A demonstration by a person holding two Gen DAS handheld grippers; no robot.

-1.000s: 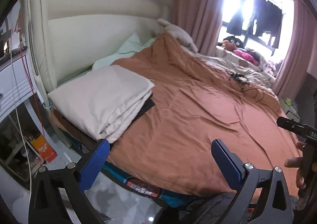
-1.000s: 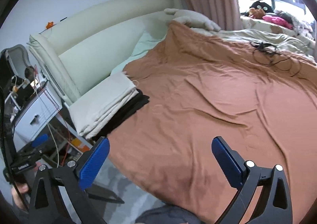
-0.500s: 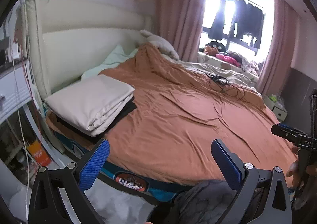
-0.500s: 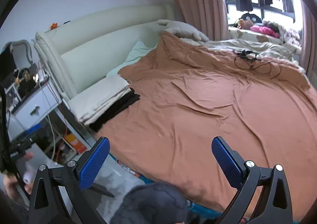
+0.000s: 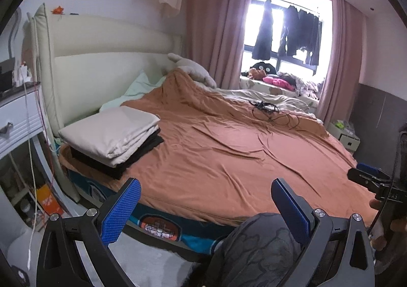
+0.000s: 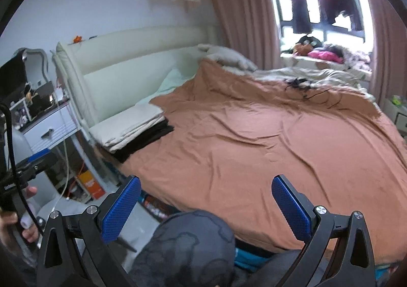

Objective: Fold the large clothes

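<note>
The left gripper point(image 5: 203, 207) is spread wide and empty, with the folded stack point(image 5: 112, 134) ahead to its left on the bed's point(image 5: 229, 160) corner. The right gripper point(image 6: 206, 207) is equally wide, holding nothing. A dark garment point(image 6: 185, 248) bunches directly beneath both. Grabbing one layer risks a lopsided lift, and the cables point(image 5: 272, 111) far ahead could snag.

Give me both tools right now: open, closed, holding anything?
Left tool: open, holding nothing, held above the near edge of the bed.
Right tool: open, holding nothing, also above that near edge.
</note>
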